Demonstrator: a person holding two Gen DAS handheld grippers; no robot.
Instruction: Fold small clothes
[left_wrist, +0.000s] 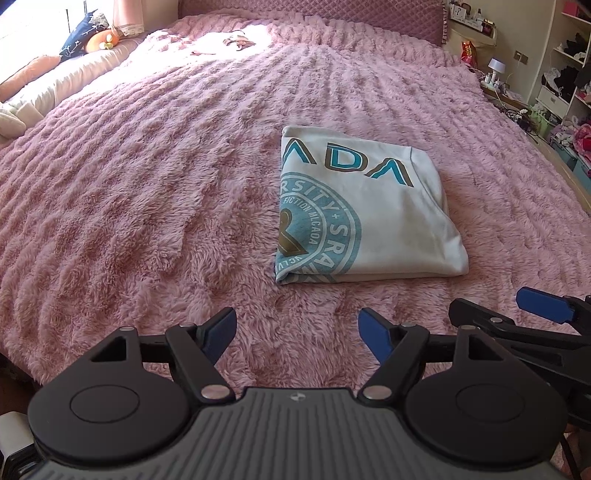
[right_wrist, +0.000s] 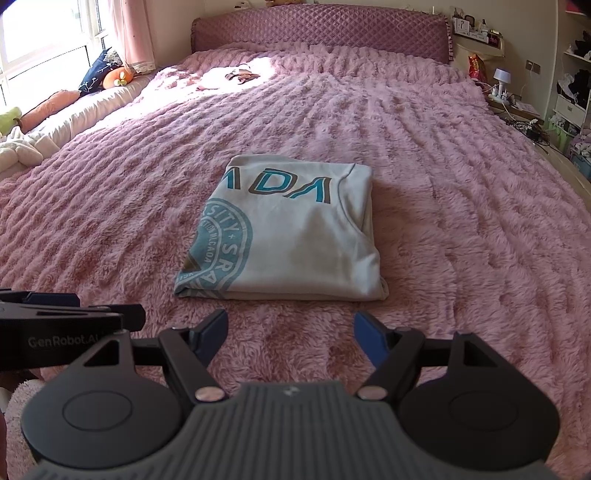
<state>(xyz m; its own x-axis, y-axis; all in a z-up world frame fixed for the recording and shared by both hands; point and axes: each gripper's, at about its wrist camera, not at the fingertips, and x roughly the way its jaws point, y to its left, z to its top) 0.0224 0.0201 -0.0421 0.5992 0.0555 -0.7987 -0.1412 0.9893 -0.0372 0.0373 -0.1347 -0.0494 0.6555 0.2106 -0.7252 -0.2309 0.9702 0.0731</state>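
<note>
White shirt sits folded square on bed, so both tongs, left and right, hang wide, empty, just short of it.

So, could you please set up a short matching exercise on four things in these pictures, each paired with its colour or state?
Things:
1. folded T-shirt
2. bedspread
3. right gripper
4. headboard

Descriptions:
A. quilted purple
B. open, holding nothing
C. white with teal print, lying flat
D. fluffy pink

Pairs: 1-C, 2-D, 3-B, 4-A
</note>
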